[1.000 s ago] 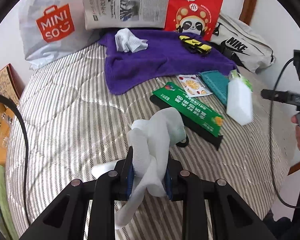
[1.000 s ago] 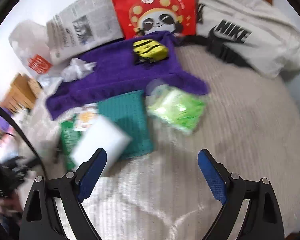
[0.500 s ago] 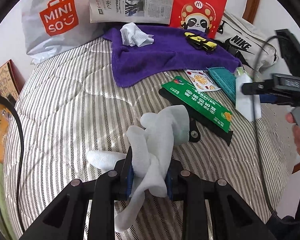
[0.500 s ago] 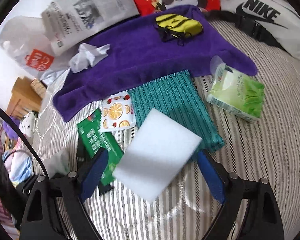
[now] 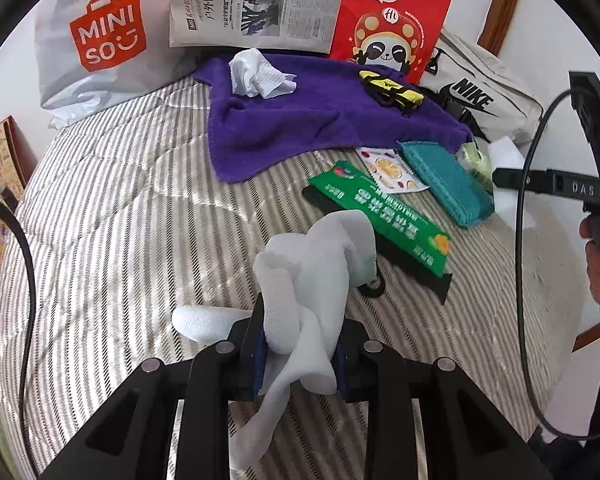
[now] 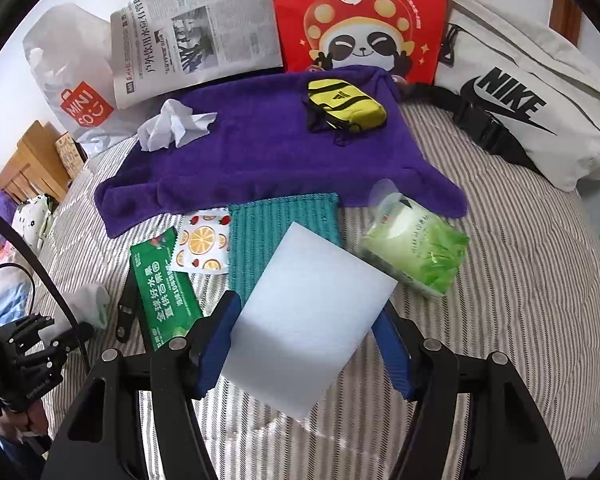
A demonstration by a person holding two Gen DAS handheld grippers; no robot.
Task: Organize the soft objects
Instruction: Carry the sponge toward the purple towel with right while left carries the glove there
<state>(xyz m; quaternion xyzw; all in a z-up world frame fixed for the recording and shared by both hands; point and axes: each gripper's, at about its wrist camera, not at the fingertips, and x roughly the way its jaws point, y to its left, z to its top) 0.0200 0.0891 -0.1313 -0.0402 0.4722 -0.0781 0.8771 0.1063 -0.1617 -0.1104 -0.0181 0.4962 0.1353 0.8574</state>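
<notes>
— What did your left gripper (image 5: 300, 354) have?

— I had its jaws clamped on a white sock (image 5: 308, 280), bunched up over the striped bedcover (image 5: 112, 208), with one end hanging below the fingers.

— And the right gripper (image 6: 306, 346)?

— Its jaws had just been closing around the white sponge block (image 6: 308, 320). The left blue pad touched its edge; whether the right pad pressed it, I could not tell. The block lay partly on the teal cloth (image 6: 260, 232), beside the green tissue pack (image 6: 418, 248) and below the purple towel (image 6: 260, 152).
</notes>
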